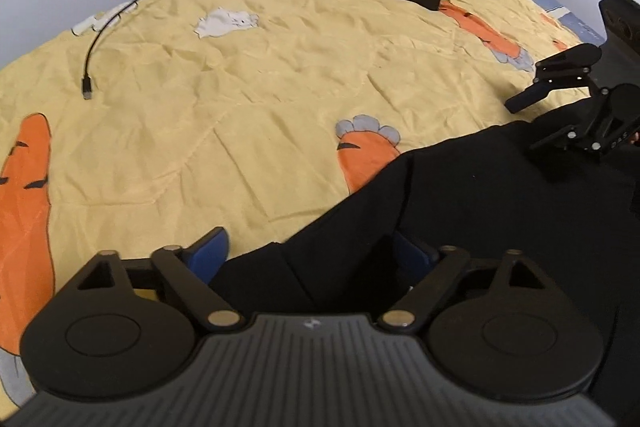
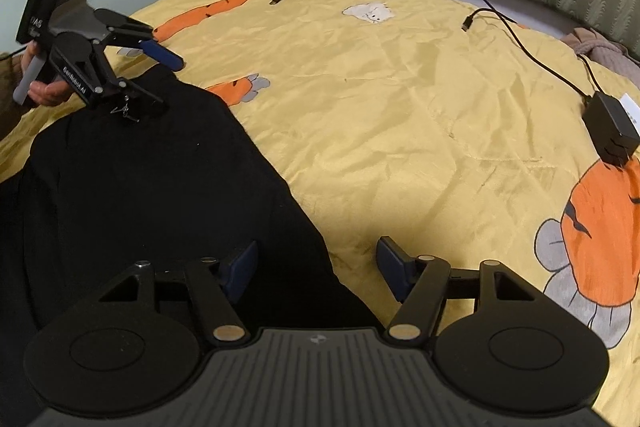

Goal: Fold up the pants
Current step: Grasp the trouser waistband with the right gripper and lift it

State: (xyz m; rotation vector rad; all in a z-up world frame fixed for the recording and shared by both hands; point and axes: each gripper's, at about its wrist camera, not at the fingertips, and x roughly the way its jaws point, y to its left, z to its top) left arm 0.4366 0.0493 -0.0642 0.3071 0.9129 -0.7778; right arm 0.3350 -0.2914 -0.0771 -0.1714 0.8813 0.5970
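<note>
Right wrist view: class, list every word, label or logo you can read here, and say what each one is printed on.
"GenRobot.AI": white letters on the side of the left gripper.
"DAS": on the dark body behind that gripper; a smaller line under it is too blurred to read.
White label beside the black adapter: print too small to read.
Small logo on the right gripper: no letters legible.

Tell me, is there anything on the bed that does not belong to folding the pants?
Yes. A black charger block with loose cables lies on the yellow carrot bedspread, apart from the black pants. Nothing looks spilled or damaged.
</note>
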